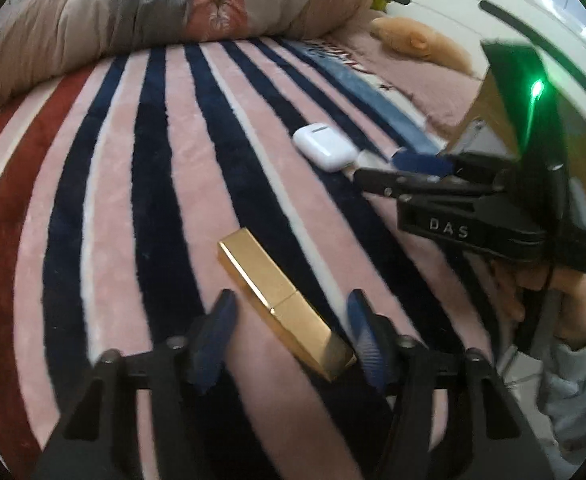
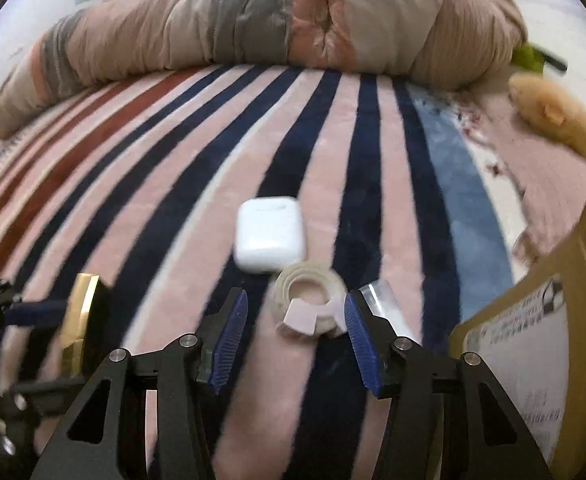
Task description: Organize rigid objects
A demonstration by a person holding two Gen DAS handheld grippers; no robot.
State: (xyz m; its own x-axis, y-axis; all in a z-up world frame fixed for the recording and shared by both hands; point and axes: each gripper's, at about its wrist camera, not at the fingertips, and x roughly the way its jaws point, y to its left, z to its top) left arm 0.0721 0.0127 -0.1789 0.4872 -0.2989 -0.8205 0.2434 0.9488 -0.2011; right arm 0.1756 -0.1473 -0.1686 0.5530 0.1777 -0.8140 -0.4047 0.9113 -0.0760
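I see the bed under a striped blanket, pink with navy and red bands, and I place everything else from the white earbud case lying near the middle of it. Well beyond the case a rumpled quilt runs across the far side of the bed. Beyond and to the right of the case a tan plush toy lies at the bed's edge. To the right of the case a cardboard box stands with its printed flap up.

My left gripper is near side and left of the case, its blue fingers spread on either side of a gold bar that lies flat on the blanket. The right finger looks very close to the bar's near end, but the pads are not clamped on it.

My right gripper sits just on the near side of the case, fingers apart around a tape roll. The roll rests on the blanket, almost touching the case. I see no squeeze on it, though the right finger is at its edge
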